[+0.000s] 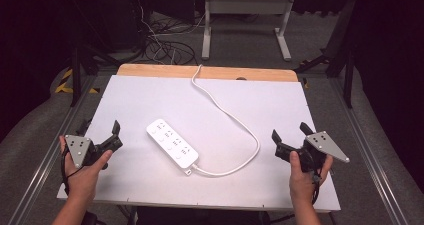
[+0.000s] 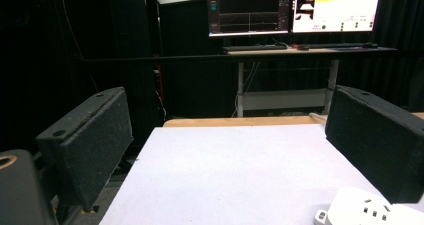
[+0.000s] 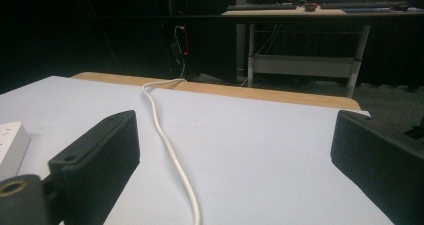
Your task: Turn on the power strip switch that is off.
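Power strip: a white multi-socket power strip (image 1: 172,143) lies flat near the middle of the table, slightly to the left, set diagonally with its far end pointing left and its near end pointing right. One corner of it (image 2: 367,210) shows at the lower right of the left gripper view, and one end (image 3: 11,142) at the left edge of the right gripper view.

Cord: a white cord (image 1: 235,122) leaves the near end of the strip, loops to the right, then runs back across the surface and over the far edge of the table. In the right gripper view it (image 3: 167,145) crosses the board between the jaws.

Table: a white board (image 1: 260,100) with a strip of wooden edge (image 1: 210,72) showing along its far side.

Left gripper: the left gripper (image 1: 117,135) sits at the near left of the table, held in the left hand (image 1: 85,172), well apart from the strip. Jaws spread wide, holding nothing.

Right gripper: the right gripper (image 1: 290,133) sits at the near right, held in the right hand (image 1: 305,172), near the loop of cord but not touching it. Jaws spread wide, holding nothing.

Surroundings: beyond the table stand a white desk frame (image 1: 245,15) and loose cables (image 1: 165,45) on the floor. The left gripper view shows two lit monitors (image 2: 295,7) on a far desk.
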Action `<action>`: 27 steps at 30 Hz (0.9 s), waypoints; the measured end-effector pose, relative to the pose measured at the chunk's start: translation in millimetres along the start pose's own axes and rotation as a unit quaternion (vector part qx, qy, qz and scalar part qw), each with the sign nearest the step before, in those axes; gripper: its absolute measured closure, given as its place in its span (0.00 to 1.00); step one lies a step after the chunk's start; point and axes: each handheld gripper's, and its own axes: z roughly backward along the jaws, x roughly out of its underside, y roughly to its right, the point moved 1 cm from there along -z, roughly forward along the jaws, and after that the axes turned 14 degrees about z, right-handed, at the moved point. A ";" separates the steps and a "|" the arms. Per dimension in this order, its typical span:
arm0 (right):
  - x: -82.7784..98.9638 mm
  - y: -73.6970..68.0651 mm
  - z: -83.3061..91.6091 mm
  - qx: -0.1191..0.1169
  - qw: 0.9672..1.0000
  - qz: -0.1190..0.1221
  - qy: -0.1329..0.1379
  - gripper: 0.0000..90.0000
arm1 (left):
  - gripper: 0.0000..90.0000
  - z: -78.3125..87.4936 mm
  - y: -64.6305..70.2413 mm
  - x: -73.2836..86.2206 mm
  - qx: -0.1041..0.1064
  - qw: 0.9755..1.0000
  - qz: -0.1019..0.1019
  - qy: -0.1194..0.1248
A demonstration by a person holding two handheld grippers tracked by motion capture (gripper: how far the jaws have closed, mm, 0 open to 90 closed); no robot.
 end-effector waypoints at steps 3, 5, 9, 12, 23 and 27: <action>0.0 0.2 -0.2 0.000 1.000 0.001 0.000 0.07 | 0.06 -0.2 -0.1 0.0 0.001 1.000 0.001 0.000; 0.0 0.4 -0.3 0.000 1.000 0.003 0.000 0.06 | 0.06 -0.1 0.0 0.1 0.001 1.000 0.001 -0.001; 0.0 0.4 -0.3 0.000 1.000 0.005 -0.001 0.06 | 0.04 -0.3 0.1 0.0 0.001 1.000 0.007 0.001; 0.1 0.2 -0.5 -0.001 1.000 0.007 -0.001 0.06 | 0.03 -0.5 -0.5 0.2 0.001 1.000 0.006 -0.001; 0.4 0.9 -0.7 0.001 1.000 0.008 -0.002 0.06 | 0.03 -0.9 0.4 1.1 0.004 1.000 0.008 -0.004; 0.7 1.2 -1.8 0.000 1.000 0.009 -0.004 0.06 | 0.03 -1.2 0.1 1.4 0.004 1.000 0.008 -0.005</action>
